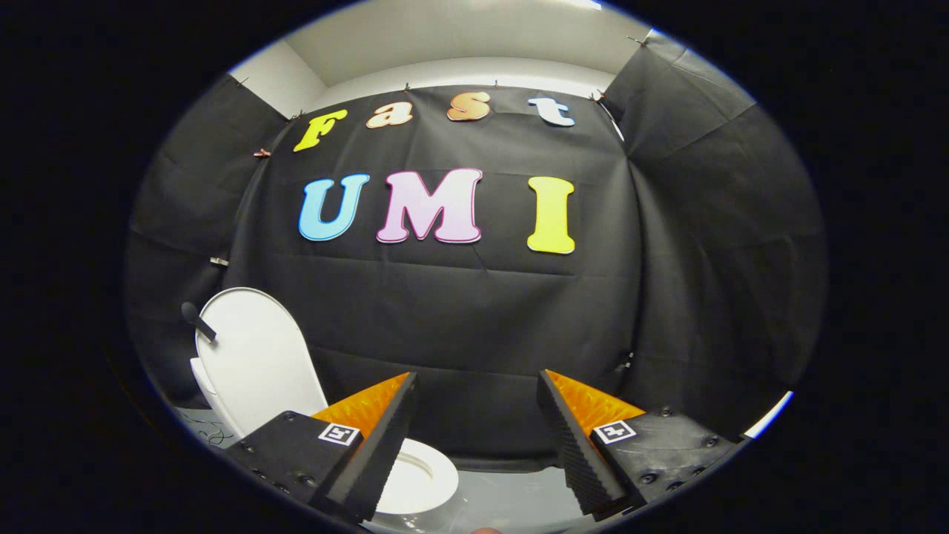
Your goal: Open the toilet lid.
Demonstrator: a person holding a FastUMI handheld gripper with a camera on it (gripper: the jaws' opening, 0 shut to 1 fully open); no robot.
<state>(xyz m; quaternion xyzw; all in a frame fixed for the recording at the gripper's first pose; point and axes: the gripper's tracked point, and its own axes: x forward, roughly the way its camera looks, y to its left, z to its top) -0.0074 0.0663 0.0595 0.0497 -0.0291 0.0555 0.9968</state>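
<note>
Gripper [478, 437] fingers spread wide, nothing between them. Toilet seat [422, 482] partly hidden behind left finger, low and just ahead. Toilet lid [256, 363] raised upright beyond left finger, leaning back toward black cloth wall [474, 319]. Dark handle [197, 320] projecting from lid's upper edge.

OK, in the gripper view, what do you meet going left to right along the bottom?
Raised toilet lid with its dark handle → seat rim, partly behind the left finger → open gap of the tool, holding nothing → right finger.
</note>
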